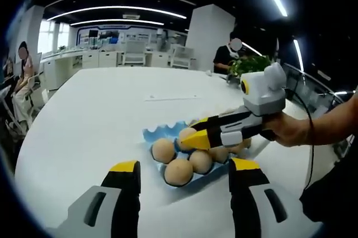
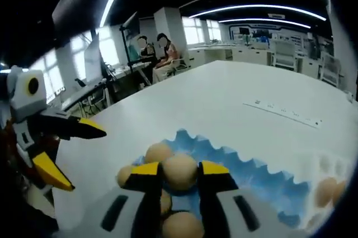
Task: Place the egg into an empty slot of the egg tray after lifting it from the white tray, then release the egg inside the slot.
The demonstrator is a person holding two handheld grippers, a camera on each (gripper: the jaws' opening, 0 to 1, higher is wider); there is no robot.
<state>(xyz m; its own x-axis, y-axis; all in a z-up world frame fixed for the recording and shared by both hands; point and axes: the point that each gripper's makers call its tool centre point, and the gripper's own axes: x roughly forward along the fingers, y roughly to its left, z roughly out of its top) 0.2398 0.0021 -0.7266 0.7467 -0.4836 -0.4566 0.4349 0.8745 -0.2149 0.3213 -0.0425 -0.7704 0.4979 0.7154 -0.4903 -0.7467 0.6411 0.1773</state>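
Note:
A blue egg tray (image 1: 150,135) lies on the white table and holds several brown eggs (image 1: 178,172). My right gripper (image 1: 190,137) reaches in from the right, held by a hand, and is shut on an egg (image 1: 186,134) just above the tray's far slots. In the right gripper view the same egg (image 2: 180,171) sits between the yellow tips of the right gripper (image 2: 180,170), over the blue tray (image 2: 251,179). My left gripper (image 1: 184,165) stands open in front of the tray with nothing in it, and it appears open at the left as the left gripper (image 2: 72,154).
A white tray (image 2: 330,165) with eggs (image 2: 326,191) lies past the blue tray's right end. A paper strip (image 1: 170,98) rests farther out on the table. A potted plant (image 1: 249,65) and seated people (image 2: 159,51) are at the table's edges.

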